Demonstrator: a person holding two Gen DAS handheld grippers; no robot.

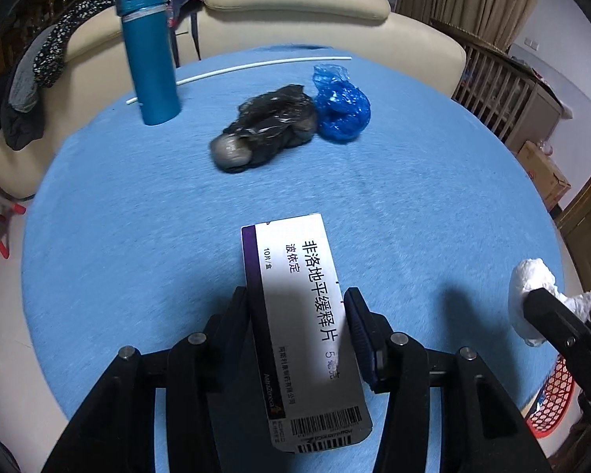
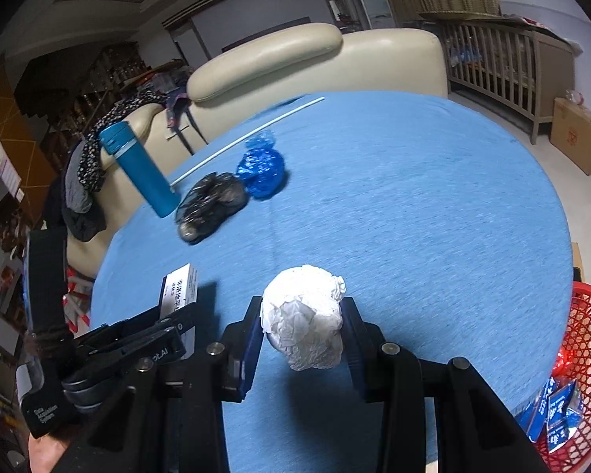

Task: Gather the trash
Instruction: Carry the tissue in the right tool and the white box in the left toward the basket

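My left gripper [image 1: 297,299] is shut on a white and purple medicine box [image 1: 295,295], held above the blue round table [image 1: 138,216]. My right gripper [image 2: 301,307] is shut on a crumpled white paper ball [image 2: 303,315]; it also shows in the left wrist view [image 1: 528,287]. A crumpled black plastic bag [image 1: 272,126] and a crumpled blue plastic bag [image 1: 342,106] lie side by side at the table's far side. The box and left gripper also show in the right wrist view [image 2: 179,291].
A teal thermos bottle [image 1: 149,51] stands at the far left of the table, with a thin white rod [image 1: 256,65] behind it. A red mesh basket [image 2: 587,354] holding blue wrappers sits off the table's right edge. A cream sofa [image 1: 295,4] stands beyond.
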